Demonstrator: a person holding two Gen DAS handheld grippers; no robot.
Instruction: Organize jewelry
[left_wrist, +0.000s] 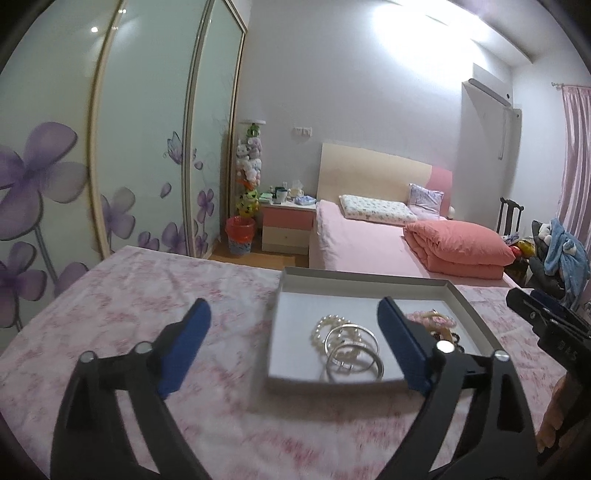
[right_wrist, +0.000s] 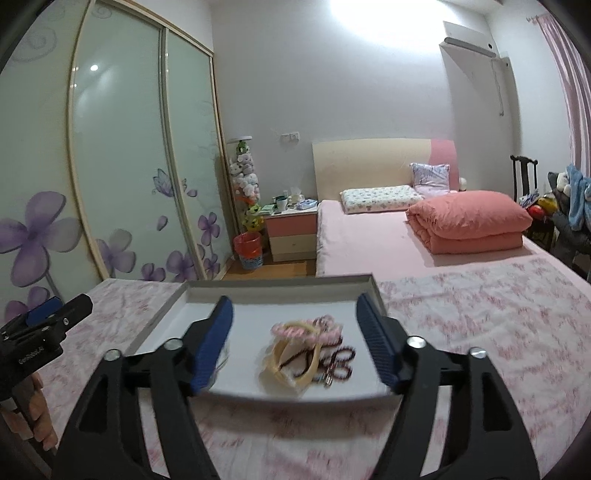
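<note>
From the left wrist camera, the left gripper (left_wrist: 293, 321) hangs above the pink floral cloth (left_wrist: 147, 295) with its blue-padded fingers spread wide and nothing between them. A shallow white tray (left_wrist: 364, 278) sits on the cloth near its far edge, and the gripper's right finger overlaps the tray's middle in this view. In the tray's near left part lie a pearl bracelet (left_wrist: 325, 326) and two silver bangles (left_wrist: 351, 350), the bangles overlapping each other and lying on part of the pearl strand. Toward the tray's right side a pink beaded piece (left_wrist: 430, 318) shows just past the finger, the rest hidden behind it. The right gripper (left_wrist: 546, 321) enters at the right edge of the cloth; its fingers cannot be read from here. From the right wrist camera, the right gripper (right_wrist: 295, 328) hovers over the tray (right_wrist: 280, 286) with fingers spread apart, holding nothing. Between them, in the tray's near half, sits a tangled heap: a pink beaded bracelet (right_wrist: 295, 328), a cream bangle (right_wrist: 291, 369) and a dark beaded strand (right_wrist: 341, 360), all touching. The left gripper (right_wrist: 44, 321) shows at the cloth's left edge.
</note>
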